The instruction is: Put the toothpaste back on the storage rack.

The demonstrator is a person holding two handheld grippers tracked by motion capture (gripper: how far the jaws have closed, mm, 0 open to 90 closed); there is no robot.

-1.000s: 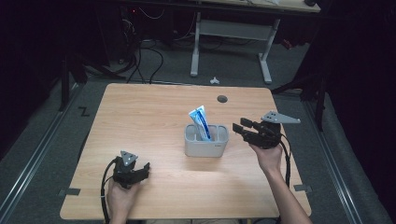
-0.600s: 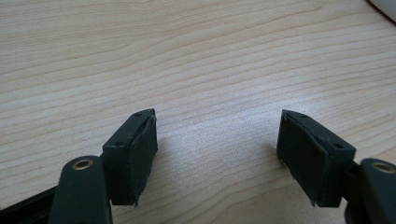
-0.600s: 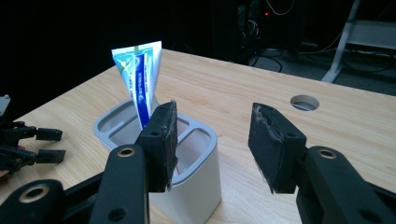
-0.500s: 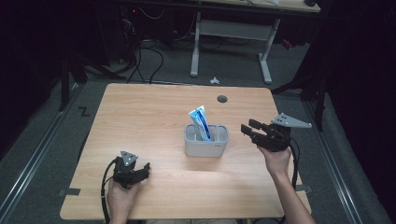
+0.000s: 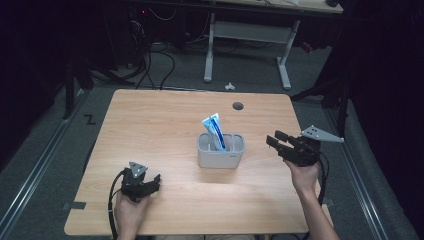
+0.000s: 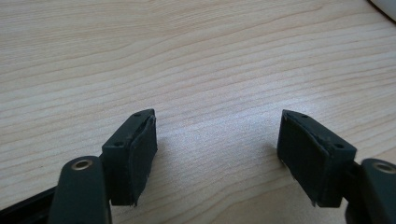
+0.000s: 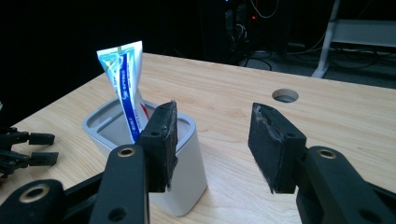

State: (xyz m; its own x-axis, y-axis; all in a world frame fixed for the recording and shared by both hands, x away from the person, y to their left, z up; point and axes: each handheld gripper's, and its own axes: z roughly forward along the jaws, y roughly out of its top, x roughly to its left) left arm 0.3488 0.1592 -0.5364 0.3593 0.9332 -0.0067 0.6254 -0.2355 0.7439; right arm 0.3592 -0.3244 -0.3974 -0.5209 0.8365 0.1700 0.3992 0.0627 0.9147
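Observation:
A grey holder cup (image 5: 220, 151) stands near the middle of the wooden table (image 5: 165, 120), with a blue and white toothpaste tube (image 5: 214, 131) leaning upright inside it. My right gripper (image 5: 275, 140) hovers to the right of the cup, apart from it, jaws open and empty; in the right gripper view the cup (image 7: 187, 186) and tube (image 7: 123, 79) sit just left of its jaws. My left gripper (image 5: 153, 183) rests low at the front left of the table, open with nothing between its pads (image 6: 142, 154).
A round cable hole (image 5: 238, 106) sits in the table toward the back right. Behind the table stands a white desk frame (image 5: 247, 35) amid cables on the floor. The table's right edge is close to my right hand.
My right gripper has drawn back to the right, away from the cup, with its jaws unchanged. The left gripper has stayed where it was.

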